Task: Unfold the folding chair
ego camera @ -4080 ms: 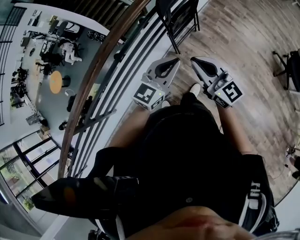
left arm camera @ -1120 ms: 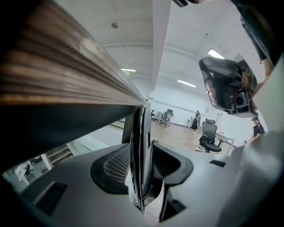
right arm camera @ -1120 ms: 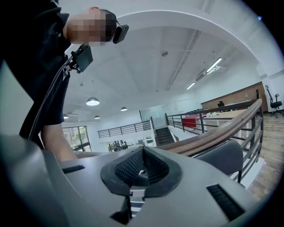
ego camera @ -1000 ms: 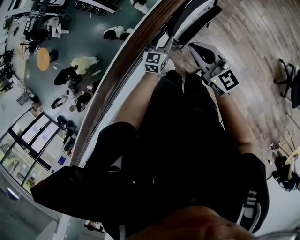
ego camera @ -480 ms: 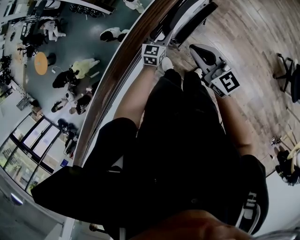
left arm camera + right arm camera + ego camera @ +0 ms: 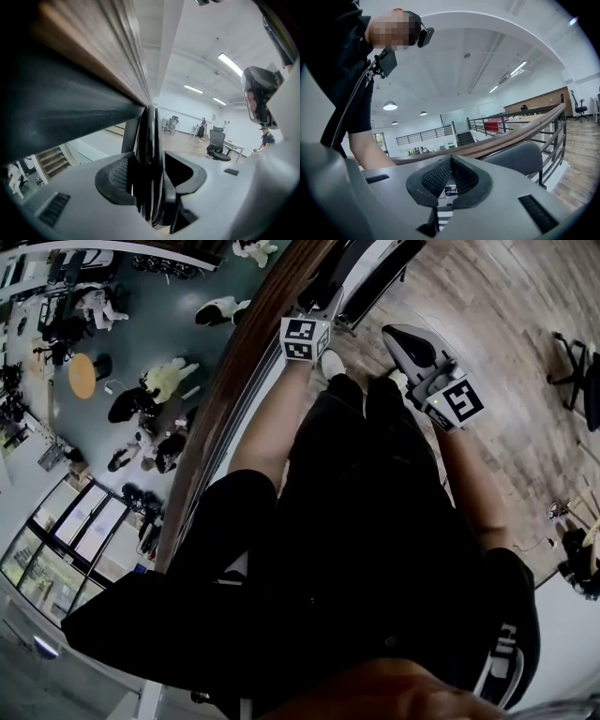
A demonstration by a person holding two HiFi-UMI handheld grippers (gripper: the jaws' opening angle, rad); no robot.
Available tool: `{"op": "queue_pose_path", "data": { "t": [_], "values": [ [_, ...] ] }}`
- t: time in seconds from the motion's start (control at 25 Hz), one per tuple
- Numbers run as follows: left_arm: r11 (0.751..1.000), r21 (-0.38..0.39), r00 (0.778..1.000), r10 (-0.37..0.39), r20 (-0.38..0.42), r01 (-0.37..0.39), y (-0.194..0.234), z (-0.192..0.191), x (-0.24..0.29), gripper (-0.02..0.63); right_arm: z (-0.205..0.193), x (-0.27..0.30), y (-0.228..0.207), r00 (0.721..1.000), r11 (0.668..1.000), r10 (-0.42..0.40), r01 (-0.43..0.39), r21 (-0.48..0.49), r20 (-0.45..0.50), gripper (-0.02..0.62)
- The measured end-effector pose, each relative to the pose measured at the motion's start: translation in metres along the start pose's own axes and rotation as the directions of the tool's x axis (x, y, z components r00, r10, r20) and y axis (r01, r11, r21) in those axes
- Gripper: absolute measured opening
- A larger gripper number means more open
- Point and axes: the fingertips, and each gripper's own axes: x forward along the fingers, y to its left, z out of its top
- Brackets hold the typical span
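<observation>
The folding chair [image 6: 373, 276] stands folded against the railing at the top of the head view, black frame with a grey pad. My left gripper [image 6: 325, 311] reaches to its near edge. In the left gripper view the chair's thin black frame edge [image 6: 152, 133] fills the gap of the left gripper [image 6: 149, 174]; the jaws have just been closing and the pads sit against the frame on both sides. My right gripper [image 6: 392, 333] hangs shut and empty over the floor beside the chair. In its own view the right gripper [image 6: 451, 164] has pads together, the chair's grey pad [image 6: 519, 158] just beyond.
A wooden handrail [image 6: 246, 357] on black metal bars runs diagonally at the left, with a lower floor and people [image 6: 161, 379] far below it. Wood-plank flooring [image 6: 487, 296] lies to the right. A black office chair [image 6: 577, 371] stands at the far right edge.
My left gripper has moved up the picture along the handrail onto the chair's edge. The right gripper has stayed about where it was, shut.
</observation>
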Motion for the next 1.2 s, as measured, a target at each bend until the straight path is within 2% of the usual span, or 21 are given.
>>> {"op": "queue_pose_path", "data": {
  "t": [0.08, 0.2, 0.6, 0.8, 1.2],
  "values": [
    [1.0, 0.0, 1.0, 0.005, -0.001, -0.005, 0.002, 0.002, 0.001, 0.149, 0.003, 0.001, 0.001, 1.0, 1.0, -0.003, 0.003, 0.001, 0.016, 0.008],
    [1.0, 0.007, 1.0, 0.01, -0.005, -0.01, 0.005, 0.003, 0.0, 0.135, 0.002, -0.001, 0.001, 1.0, 1.0, -0.009, 0.008, 0.011, 0.018, 0.008],
    [0.999, 0.032, 0.999, -0.023, -0.023, 0.023, -0.004, 0.003, -0.007, 0.121, 0.0, -0.007, -0.003, 0.998, 0.998, -0.063, 0.062, 0.03, 0.019, 0.008],
    [0.998, 0.04, 0.998, -0.046, -0.044, 0.048, -0.023, 0.005, -0.015, 0.118, -0.007, -0.013, -0.012, 0.993, 0.99, -0.118, 0.117, 0.084, -0.002, 0.008],
    [0.997, 0.028, 0.994, -0.072, -0.083, 0.074, -0.065, -0.007, -0.003, 0.118, -0.047, -0.045, -0.069, 0.958, 0.93, -0.282, 0.287, 0.231, -0.055, 0.008]
  ]
}}
